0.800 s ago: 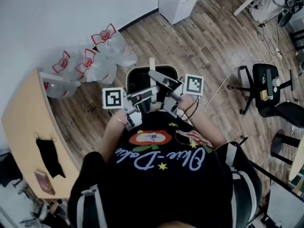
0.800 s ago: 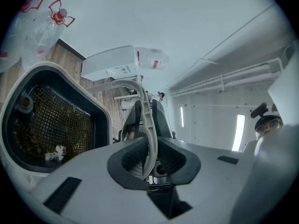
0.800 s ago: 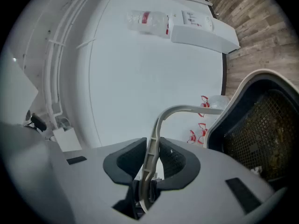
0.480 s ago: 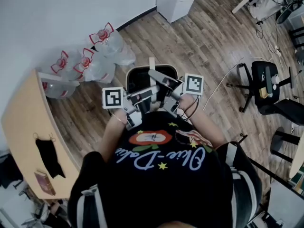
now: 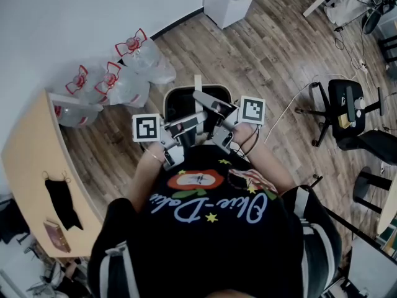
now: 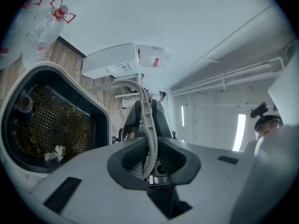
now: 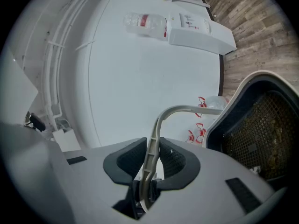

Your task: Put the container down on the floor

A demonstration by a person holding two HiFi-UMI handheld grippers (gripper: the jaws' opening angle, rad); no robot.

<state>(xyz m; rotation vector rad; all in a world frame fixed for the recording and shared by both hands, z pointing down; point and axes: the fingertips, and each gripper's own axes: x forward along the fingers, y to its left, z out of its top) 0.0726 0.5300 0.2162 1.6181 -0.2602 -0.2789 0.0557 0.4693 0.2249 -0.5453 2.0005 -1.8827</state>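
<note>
Okay, left gripper (image 6: 148, 157) and right gripper (image 7: 152, 160) were both clenched on the pale handle (image 6: 148, 125) of the container (image 7: 221, 118), one from each side. It hung over the wood floor (image 5: 279, 61).

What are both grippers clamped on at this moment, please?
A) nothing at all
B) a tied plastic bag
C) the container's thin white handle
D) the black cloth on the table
C: the left gripper and the right gripper are each closed on the white handle that arches over from the container.
</note>
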